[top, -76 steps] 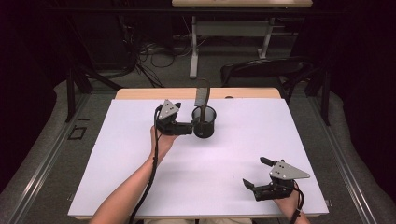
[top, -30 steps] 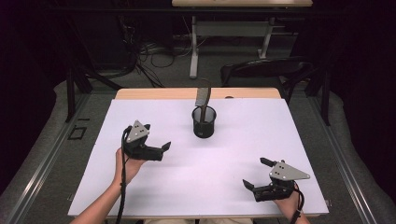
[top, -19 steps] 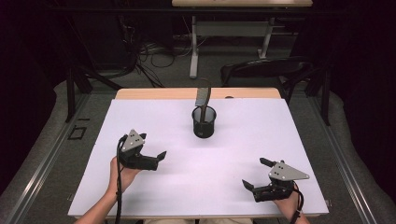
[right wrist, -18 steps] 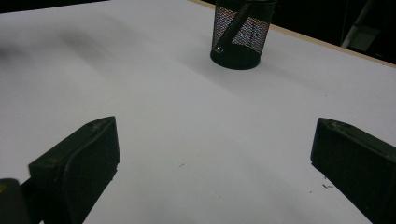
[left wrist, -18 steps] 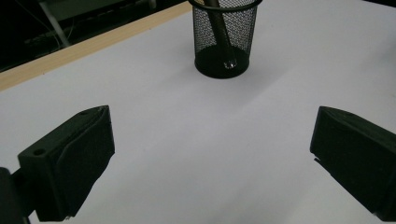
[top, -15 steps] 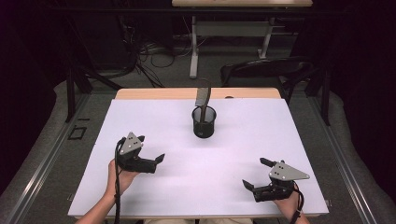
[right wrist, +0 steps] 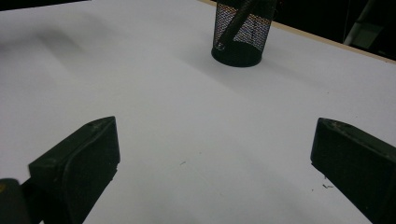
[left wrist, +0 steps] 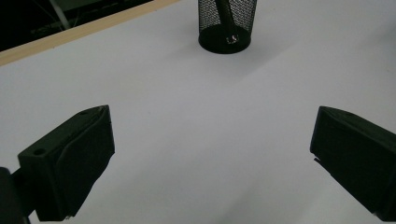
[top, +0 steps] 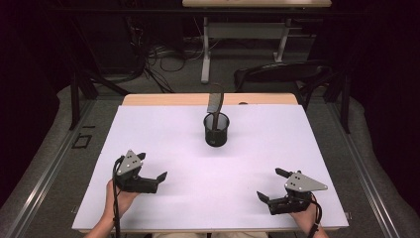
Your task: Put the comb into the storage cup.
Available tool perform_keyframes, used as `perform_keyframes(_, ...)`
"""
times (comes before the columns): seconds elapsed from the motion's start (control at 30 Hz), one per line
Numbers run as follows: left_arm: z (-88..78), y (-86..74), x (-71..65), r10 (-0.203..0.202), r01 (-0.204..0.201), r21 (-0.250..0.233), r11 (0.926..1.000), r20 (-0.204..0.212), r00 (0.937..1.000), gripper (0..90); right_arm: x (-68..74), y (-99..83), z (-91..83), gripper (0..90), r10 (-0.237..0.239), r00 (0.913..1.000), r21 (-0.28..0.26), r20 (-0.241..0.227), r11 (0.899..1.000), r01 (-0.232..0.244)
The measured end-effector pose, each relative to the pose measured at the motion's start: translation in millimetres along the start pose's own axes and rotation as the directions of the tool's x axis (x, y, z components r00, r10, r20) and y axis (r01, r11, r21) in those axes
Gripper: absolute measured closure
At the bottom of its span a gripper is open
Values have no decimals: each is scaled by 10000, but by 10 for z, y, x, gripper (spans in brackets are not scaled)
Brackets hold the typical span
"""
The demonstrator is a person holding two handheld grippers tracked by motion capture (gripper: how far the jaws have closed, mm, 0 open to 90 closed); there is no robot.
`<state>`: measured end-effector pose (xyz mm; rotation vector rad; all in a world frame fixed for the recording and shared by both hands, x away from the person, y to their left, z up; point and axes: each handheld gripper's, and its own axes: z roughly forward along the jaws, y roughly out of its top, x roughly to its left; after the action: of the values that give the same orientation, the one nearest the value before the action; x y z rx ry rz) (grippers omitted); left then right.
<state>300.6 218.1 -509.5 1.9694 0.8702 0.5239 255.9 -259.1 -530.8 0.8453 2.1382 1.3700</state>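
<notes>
Resting low near the front-left of the white-covered bench [top: 163, 134], the left gripper [top: 150, 166] is sitting in the person's hand with its jaws spread wide and nothing between them; the left gripper view is showing bare white surface in the gap. Farther in, at the middle of the bench toward its far edge, the black wire-mesh cup [top: 216, 129] is standing upright, and a long dark flat-bladed tool [top: 215, 102] is leaning inside it, its handle end down in the cup and its broad end poking up past the rim and tilting toward the back. At the front-right, the right gripper [top: 272, 184] is likewise gaping open and empty, pointing inward across the bench.

Both grippers are lying well apart from the cup, which stands ahead and between them: forward and to the right of the left one, forward and to the left of the right one. Judging by the high view, the left gripper is looking somewhat nearer, so it would probably have the shorter reach. The tool's long axis is running nearly upright, so any grab would likely need to come from the side or above the rim.
</notes>
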Motion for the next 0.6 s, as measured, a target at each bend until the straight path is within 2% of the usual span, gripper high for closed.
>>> perform_keyframes(0.6,-139,-305,-36,-512,511,-78,9987,-174,9985,1,-1,0,3,9,-25,10000,65,-16,10000,25)
